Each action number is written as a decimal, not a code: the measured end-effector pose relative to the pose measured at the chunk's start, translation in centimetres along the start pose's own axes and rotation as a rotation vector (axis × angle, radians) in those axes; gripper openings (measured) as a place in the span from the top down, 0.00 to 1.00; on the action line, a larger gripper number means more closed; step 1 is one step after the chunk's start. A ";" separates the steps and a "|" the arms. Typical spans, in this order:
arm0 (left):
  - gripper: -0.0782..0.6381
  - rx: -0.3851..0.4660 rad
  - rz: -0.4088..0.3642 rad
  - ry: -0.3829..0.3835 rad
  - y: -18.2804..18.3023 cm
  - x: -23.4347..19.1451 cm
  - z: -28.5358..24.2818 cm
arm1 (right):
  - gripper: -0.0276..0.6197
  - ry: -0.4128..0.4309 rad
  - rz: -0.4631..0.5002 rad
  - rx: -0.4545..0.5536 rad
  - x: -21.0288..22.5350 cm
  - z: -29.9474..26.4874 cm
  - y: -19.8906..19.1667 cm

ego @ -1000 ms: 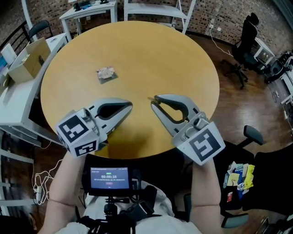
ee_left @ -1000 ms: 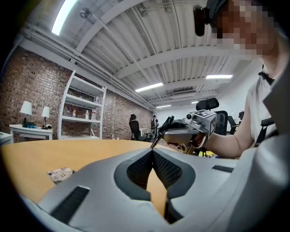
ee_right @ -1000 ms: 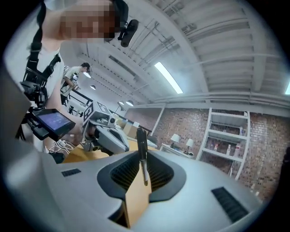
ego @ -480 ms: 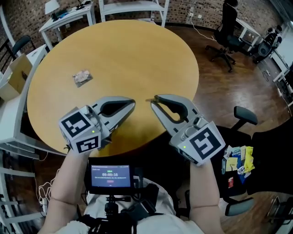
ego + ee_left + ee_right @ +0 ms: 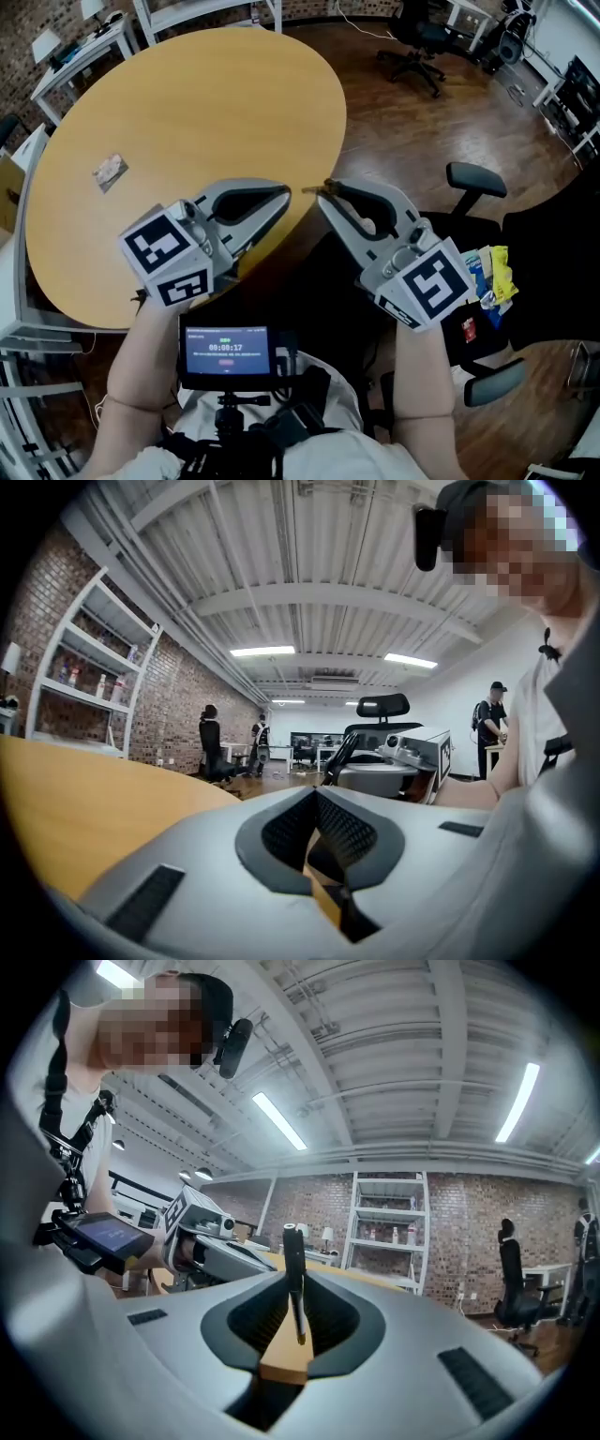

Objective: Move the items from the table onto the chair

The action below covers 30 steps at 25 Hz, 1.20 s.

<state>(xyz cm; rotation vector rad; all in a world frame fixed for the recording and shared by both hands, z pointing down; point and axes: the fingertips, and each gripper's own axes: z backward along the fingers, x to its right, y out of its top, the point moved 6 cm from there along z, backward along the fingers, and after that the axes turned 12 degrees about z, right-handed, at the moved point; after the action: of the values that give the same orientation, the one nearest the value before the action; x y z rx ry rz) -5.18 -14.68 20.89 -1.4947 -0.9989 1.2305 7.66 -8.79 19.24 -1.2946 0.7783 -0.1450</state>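
Observation:
My right gripper (image 5: 326, 194) is shut on a thin dark stick-like item (image 5: 292, 1258) that stands upright between its jaws, past the round wooden table's (image 5: 187, 103) right edge. Beside it my left gripper (image 5: 284, 195) is shut with nothing in it, over the table's near edge; its closed tips (image 5: 317, 794) show the same. One small packet (image 5: 111, 171) still lies on the table at the left. A black office chair (image 5: 553, 253) at the right carries a pile of colourful packets (image 5: 491, 274) on its seat.
A small screen (image 5: 226, 352) hangs at the person's chest. Another office chair (image 5: 417, 33) stands on the wood floor at the top. White tables and shelving (image 5: 84, 37) stand beyond the table at the upper left. People stand far off in the left gripper view.
Both grippers and the head view have swung to the right: the table and its packet slid left in the picture and the chair with the packets came closer. Both jaws stayed as they were.

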 end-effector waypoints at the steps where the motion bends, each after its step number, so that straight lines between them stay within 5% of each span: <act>1: 0.88 -0.003 -0.003 -0.025 -0.1 0.5 -1.0 | 0.87 -0.015 -0.001 -0.007 0.3 0.9 -0.3; 18: 0.88 -0.063 0.001 -0.273 -2.1 7.0 -13.9 | 0.87 -0.278 -0.030 -0.105 4.5 14.1 -3.0; 30: 0.88 -0.064 0.056 -0.407 -6.2 10.2 -20.3 | 0.87 -0.459 -0.076 -0.295 4.0 24.9 -7.4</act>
<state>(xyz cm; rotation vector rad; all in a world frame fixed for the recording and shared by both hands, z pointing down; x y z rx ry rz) 16.34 -6.60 25.95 -1.3545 -1.2776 1.5960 27.64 7.03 25.72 -1.5623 0.3640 0.2098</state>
